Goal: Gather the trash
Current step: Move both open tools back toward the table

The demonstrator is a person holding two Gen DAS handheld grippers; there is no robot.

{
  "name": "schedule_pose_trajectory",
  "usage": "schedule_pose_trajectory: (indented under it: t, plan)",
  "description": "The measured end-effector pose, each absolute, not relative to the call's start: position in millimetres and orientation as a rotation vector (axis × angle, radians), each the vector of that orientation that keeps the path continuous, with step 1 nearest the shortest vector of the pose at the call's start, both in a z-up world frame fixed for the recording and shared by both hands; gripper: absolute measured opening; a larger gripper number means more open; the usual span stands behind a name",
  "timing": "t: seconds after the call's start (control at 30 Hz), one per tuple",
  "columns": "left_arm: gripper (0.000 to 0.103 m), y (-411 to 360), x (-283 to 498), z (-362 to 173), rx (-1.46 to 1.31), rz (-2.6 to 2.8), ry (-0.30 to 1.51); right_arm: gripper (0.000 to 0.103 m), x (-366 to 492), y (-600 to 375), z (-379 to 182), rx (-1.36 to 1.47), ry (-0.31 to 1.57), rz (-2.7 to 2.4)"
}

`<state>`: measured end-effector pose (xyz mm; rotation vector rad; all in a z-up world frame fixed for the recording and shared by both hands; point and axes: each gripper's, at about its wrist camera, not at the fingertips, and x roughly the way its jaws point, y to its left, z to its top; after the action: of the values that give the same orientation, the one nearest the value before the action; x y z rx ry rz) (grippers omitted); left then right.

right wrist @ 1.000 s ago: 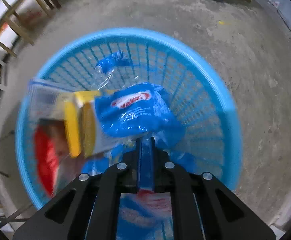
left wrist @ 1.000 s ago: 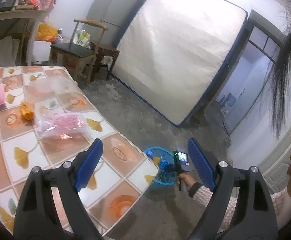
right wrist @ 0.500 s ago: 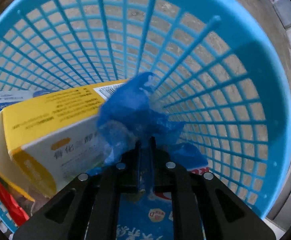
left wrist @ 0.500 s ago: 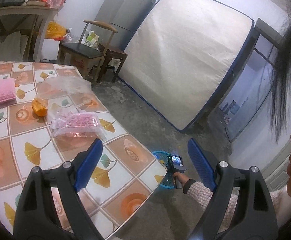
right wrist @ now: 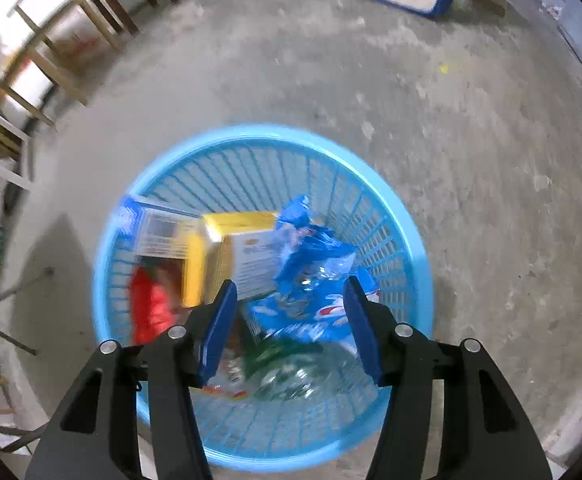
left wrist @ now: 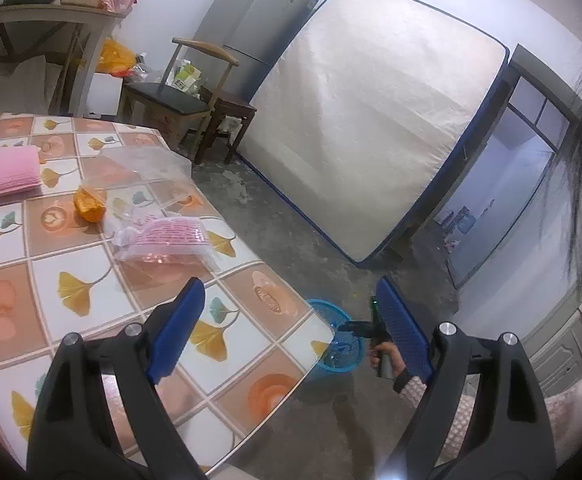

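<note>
A big white mattress with blue piping point(left wrist: 375, 120) leans upright against the wall, well beyond the round blue plastic lattice basket point(right wrist: 407, 248) that sits on the bare concrete floor point(right wrist: 471, 140). A grey fridge point(left wrist: 259, 12) stands further off from the basket, past the mattress, and a wooden chair with a dark seat point(left wrist: 171, 96) is in front of it. The table with the ginkgo-leaf tiled cloth point(left wrist: 71, 288) has its corner just beside the basket and above it.

Inside the basket lies the collected trash: a crumpled blue snack wrapper point(right wrist: 311, 264) on top near the middle, a yellow and white cardboard box point(right wrist: 243, 252) touching it, a blue and white box point(right wrist: 159, 228) against the wall beyond that, and something red point(right wrist: 151, 308), too blurred to name.

On the table, well away from the basket, lie a clear bag holding pink mesh point(left wrist: 163, 240), an empty clear plastic bag point(left wrist: 147, 160), a pink sponge-like pad point(left wrist: 15, 172) and a small orange wrapper point(left wrist: 89, 204).

The right gripper point(right wrist: 291, 320) hangs over the basket pointing steeply down; its jaws have just been opening, the blue wrapper lies loose below them, nothing is pinched. The left gripper point(left wrist: 291, 320) hovers over the table corner above the basket, fingers spread wide and empty.
</note>
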<state>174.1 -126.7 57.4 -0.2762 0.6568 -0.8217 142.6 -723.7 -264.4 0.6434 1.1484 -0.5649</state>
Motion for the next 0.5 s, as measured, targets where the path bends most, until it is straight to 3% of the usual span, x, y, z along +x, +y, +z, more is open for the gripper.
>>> schedule_pose_trajectory:
  t: [0.13, 0.27, 0.4, 0.5]
  plan:
    - [0.084, -115, 169, 58, -0.276, -0.792, 0.643, 0.057, 129, -696, -216, 0.633, 1.025, -0.509]
    - [0.086, -101, 165, 57, -0.28, -0.758, 0.631, 0.076, 117, -657, -164, 0.555, 0.9, -0.465]
    - [0.088, -86, 163, 55, -0.285, -0.725, 0.627, 0.088, 97, -604, -94, 0.454, 0.774, -0.43]
    - [0.09, -74, 161, 54, -0.293, -0.698, 0.618, 0.092, 89, -563, -45, 0.373, 0.69, -0.397]
